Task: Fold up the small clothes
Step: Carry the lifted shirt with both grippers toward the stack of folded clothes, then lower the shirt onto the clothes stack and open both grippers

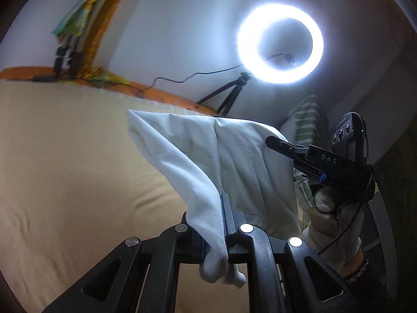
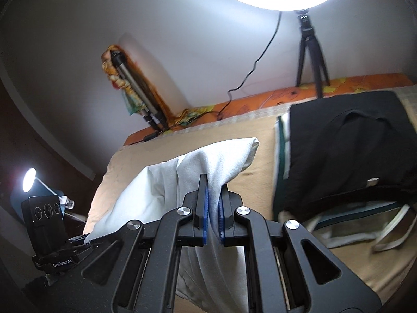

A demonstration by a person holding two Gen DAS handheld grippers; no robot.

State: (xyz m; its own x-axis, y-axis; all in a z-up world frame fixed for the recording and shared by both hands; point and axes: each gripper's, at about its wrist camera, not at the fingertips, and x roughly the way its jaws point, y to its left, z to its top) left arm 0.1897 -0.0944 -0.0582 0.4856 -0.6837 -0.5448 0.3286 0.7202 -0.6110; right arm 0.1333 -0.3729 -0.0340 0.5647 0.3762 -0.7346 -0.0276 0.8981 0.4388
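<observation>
A small white garment hangs in the air above the beige bed cover, stretched between both grippers. My left gripper is shut on one edge of it, the cloth bunched between the blue pads. My right gripper is shut on the other edge of the white garment. In the left wrist view the right gripper reaches in from the right, at the garment's far edge. In the right wrist view the left gripper's body sits at lower left.
A lit ring light on a small black tripod stands at the bed's far edge by the wall. A pile of dark and green-striped clothes lies on the bed to the right. A folded tripod leans against the wall.
</observation>
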